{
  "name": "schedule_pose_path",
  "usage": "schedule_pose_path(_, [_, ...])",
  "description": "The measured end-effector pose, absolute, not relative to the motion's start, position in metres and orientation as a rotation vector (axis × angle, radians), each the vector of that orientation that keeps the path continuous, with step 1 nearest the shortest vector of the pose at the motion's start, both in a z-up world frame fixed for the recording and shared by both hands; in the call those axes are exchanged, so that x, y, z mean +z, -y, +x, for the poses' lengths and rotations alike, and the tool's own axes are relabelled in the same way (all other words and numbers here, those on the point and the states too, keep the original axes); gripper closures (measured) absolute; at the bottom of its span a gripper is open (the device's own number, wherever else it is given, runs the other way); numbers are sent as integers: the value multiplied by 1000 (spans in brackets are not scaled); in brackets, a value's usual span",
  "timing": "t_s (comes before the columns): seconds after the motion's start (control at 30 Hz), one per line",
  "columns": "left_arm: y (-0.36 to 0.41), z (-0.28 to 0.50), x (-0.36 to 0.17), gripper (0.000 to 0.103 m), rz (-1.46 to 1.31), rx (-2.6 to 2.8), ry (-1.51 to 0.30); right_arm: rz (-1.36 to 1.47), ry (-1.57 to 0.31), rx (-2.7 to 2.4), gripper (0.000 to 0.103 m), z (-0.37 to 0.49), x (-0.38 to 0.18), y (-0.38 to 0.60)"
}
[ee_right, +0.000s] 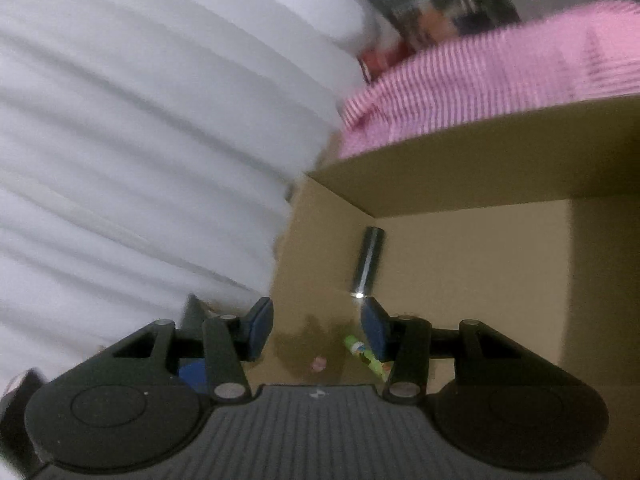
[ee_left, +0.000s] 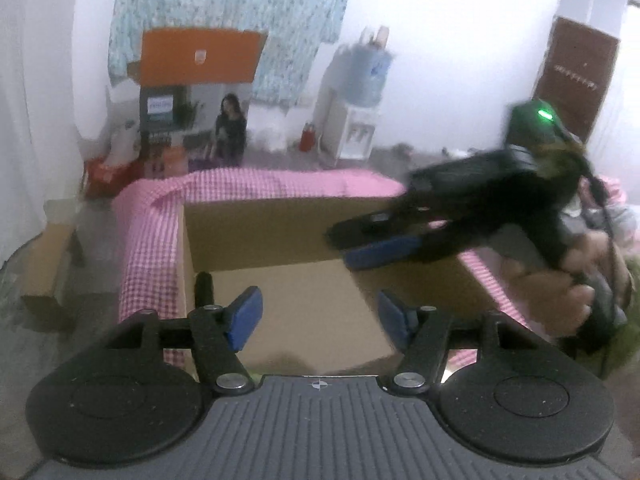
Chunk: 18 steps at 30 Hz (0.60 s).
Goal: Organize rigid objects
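Locate the black cylinder (ee_right: 368,260) on the floor of the cardboard box (ee_right: 480,168), close to the corner where two walls meet. Read its long axis from the right wrist view: nearly straight away from the camera, far end leaning slightly right, shiny near end just above the tip of the right-hand pad.

Confirm the right gripper (ee_right: 316,324) as parted, with nothing between the pads. Treat the cylinder as ahead of it and a little right of its centre line. Expect the jaws to close across the long axis, not along it, which appears to suit a grasp around the barrel after a small shift to the right and a reach forward and down.

Confirm the left gripper (ee_left: 320,308) likewise as parted and empty, poised over the open box. Find the same cylinder in the left wrist view just beyond the left finger, against the box's left wall, well off that gripper's centre line.

Judge the right hand as better aligned, though not clearly nearer.

Note a green tube (ee_right: 366,354) lying on the box floor under the right-hand finger, angled across the view. Avoid sweeping it during any descent.

Disregard the pink checked cloth (ee_right: 480,80) draped around the box.
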<state>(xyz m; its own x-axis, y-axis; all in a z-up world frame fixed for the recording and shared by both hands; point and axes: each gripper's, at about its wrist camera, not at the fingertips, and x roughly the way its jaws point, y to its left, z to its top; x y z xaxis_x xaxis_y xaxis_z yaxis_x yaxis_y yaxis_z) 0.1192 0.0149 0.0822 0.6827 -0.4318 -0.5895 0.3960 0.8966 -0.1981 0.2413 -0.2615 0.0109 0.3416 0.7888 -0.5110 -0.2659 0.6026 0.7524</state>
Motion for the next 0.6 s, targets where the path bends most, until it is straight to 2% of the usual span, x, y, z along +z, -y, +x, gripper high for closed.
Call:
schedule_pose_path(0.2, [-8, 90, 71, 39, -74, -522, -684, 649, -848, 716, 51, 151, 12, 315])
schedule_pose_path(0.43, [20, 75, 25, 40, -57, -620, -834, 596, -857, 644, 52, 83, -25, 321])
schedule_pose_path(0.53, [39, 72, 4, 44, -31, -663, -920, 542, -889, 593, 55, 68, -46, 308])
schedule_pose_path(0.6, [49, 69, -7, 50, 2, -683, -951, 526, -912, 575, 58, 64, -59, 303])
